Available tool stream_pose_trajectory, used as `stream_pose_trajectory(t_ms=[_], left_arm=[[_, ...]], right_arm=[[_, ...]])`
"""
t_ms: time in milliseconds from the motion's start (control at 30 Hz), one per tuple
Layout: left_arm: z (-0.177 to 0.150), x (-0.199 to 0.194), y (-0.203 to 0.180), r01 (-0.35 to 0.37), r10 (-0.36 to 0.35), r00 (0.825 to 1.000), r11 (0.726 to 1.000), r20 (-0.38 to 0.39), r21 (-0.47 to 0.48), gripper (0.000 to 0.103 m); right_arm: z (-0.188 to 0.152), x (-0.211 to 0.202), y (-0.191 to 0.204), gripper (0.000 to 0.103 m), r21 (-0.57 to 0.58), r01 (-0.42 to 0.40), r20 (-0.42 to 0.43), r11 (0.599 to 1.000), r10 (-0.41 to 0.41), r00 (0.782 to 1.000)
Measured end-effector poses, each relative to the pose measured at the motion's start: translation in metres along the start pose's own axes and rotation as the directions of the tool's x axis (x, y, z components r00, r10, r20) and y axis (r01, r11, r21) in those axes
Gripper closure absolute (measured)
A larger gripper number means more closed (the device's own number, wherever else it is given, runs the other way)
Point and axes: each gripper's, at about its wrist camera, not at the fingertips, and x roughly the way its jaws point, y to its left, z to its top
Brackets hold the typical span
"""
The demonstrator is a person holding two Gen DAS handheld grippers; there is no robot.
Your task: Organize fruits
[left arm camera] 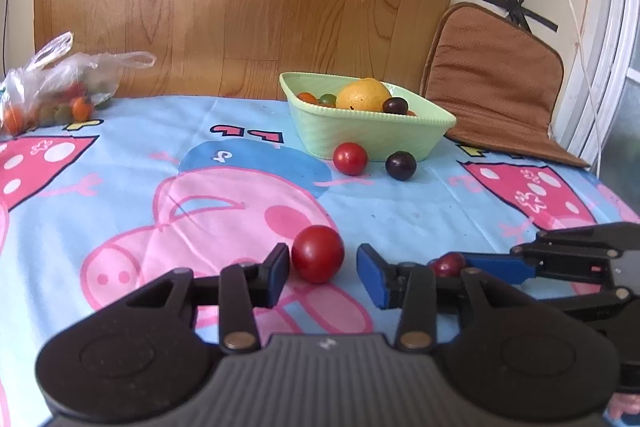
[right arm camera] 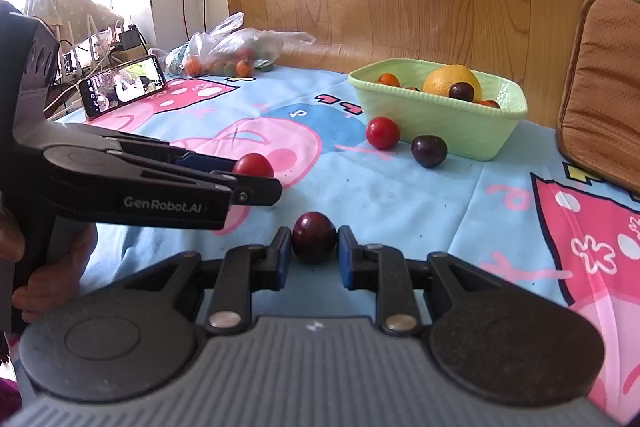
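Left gripper [left arm camera: 323, 269]: jaws apart, glossy round red tomato [left arm camera: 318, 253] on the cloth between its blue pads.
Right gripper [right arm camera: 313, 255]: spread, smooth dark plum [right arm camera: 314, 237] between, unclamped.
Basket [right arm camera: 460, 123]: ribbed green plastic, holding an orange [right arm camera: 451, 79].

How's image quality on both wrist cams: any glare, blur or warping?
Left wrist view: sharp up close, with fisheye bending at the edges; the red tomato shows a small highlight. Right wrist view: the window top left is blown out, and the dark plum stays crisp.
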Motion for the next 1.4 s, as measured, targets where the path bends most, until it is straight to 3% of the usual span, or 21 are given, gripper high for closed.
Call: stream_pose_trajectory(t_ms=[500,700,833,1133,1267,1300,1400], left_arm=[[-0.001,-0.001,-0.002,0.010,-0.010,1.000,1.000,0.005,0.000,0.061],[0.000,0.000,0.000,0.012,-0.011,1.000,1.000,0.008,-0.012,0.064],[-0.001,0.000,0.001,0.017,-0.017,1.000,1.000,0.008,-0.018,0.073],[-0.002,-0.001,0.000,0.037,-0.037,0.999,0.999,0.008,-0.008,0.073],[-0.002,-0.001,-0.002,0.049,-0.049,0.999,0.999,0.005,0.001,0.073],[-0.002,-0.001,-0.003,0.054,-0.054,0.999,0.999,0.004,0.005,0.073],[-0.003,-0.001,-0.006,0.083,-0.083,0.997,0.996,0.000,0.026,0.073]], right_arm=[[0.000,0.000,0.001,0.070,-0.008,0.019,0.002,1.000,-0.019,1.000],[0.000,0.000,0.002,0.069,-0.018,0.030,0.004,0.999,-0.030,1.000],[-0.001,-0.001,0.006,0.068,-0.029,0.043,0.006,0.999,-0.043,0.999],[-0.001,-0.002,0.008,0.065,-0.030,0.047,0.006,0.998,-0.046,0.999],[-0.002,-0.003,0.009,0.067,-0.036,0.048,0.011,0.998,-0.048,0.999],[-0.002,-0.004,0.010,0.076,-0.038,0.048,0.012,0.998,-0.048,0.999],[-0.003,-0.006,0.011,0.077,-0.027,0.062,0.015,0.998,-0.062,0.998]])
